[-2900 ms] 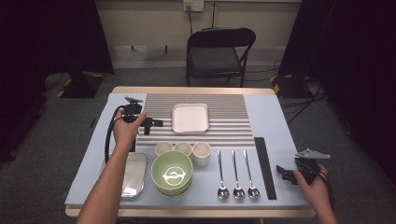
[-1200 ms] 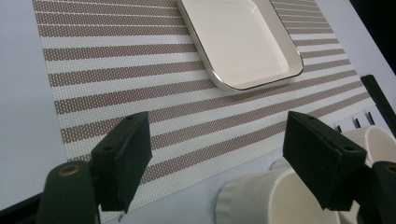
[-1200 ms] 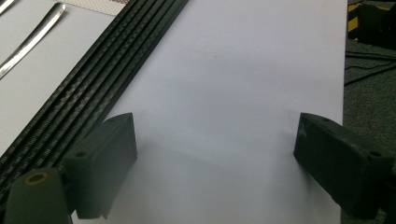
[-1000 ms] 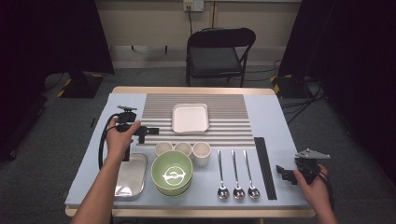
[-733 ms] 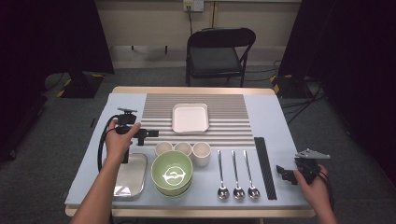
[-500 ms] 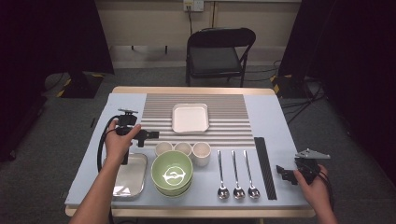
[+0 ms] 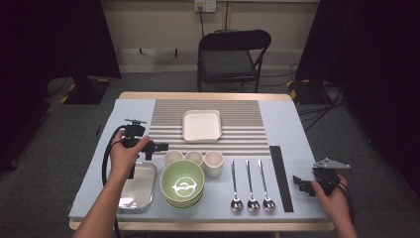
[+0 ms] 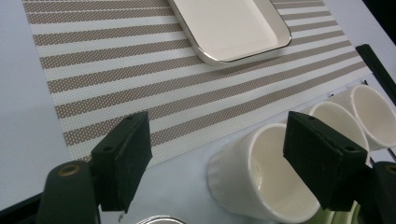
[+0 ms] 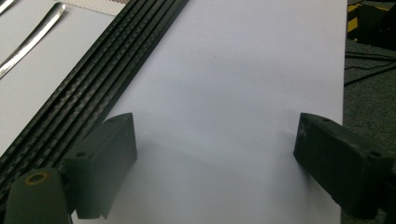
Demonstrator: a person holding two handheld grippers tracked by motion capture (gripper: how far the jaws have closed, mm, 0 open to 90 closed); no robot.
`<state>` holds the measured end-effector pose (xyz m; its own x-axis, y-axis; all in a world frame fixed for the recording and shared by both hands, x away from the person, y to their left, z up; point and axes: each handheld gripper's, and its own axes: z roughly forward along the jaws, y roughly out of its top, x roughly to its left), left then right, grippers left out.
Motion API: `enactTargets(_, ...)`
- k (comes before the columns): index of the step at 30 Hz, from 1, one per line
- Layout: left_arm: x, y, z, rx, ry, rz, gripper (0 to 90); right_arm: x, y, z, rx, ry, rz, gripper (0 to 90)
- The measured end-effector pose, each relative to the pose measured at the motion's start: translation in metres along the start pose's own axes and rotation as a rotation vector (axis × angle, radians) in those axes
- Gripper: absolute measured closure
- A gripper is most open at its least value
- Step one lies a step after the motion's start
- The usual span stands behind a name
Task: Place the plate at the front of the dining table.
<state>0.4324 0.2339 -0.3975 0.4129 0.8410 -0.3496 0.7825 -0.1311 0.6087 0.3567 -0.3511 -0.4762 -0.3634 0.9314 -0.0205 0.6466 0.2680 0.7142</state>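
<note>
White ceramic cup, leftmost of a row of three, sits on the pale blue bench just off the near edge of the striped placemat. Left gripper hangs right over it, jaws wide apart; in the left gripper view the cup lies between the two jaws, nearer the right one, not touched as far as can be told. High view: left gripper held by the left hand, tips just beside the first cup. Middle cup and third cup are close beside it, about touching.

Green bowl stack is right in front of the cups. Metal tray is left of the bowls, under the left forearm. White square dish is on the placemat, well behind the cups; its corner shows in the left gripper view too.

Three spoons lie parallel right of the bowls; black strip is right of them.

Right gripper is at the near right corner of the bench, in the right hand, jaws spread wide, gripping nothing. Right gripper view: right gripper is over bare bench, black strip running along its left side.

Folding chair stands behind the bench.
</note>
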Motion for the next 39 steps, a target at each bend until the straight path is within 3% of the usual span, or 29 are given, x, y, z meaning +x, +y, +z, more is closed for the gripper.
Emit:
enactTargets(11, 0.004, -0.007, -0.008, -0.02, 0.018, 0.007, 23.4, 0.0, 0.0, 0.0, 0.001, -0.001, -0.002, 11.8)
enactTargets(16, 0.006, -0.012, -0.011, -0.009, 0.045, 0.025, 23.0, 0.0, 0.0, 0.0, 0.0, -0.001, -0.003, 11.8)
enactTargets(24, 0.009, -0.022, -0.012, -0.012, 0.046, 0.018, 22.9, 0.0, 0.0, 0.0, 0.0, -0.001, -0.002, 11.9)
enactTargets(28, 0.01, -0.025, -0.014, -0.004, 0.059, 0.033, 23.0, 0.0, 0.0, 0.0, -0.003, -0.001, -0.003, 11.9)
enactTargets(39, 0.012, -0.032, -0.02, -0.021, 0.052, 0.008, 20.7, 0.0, 0.0, 0.0, -0.003, 0.0, 0.0, 11.9)
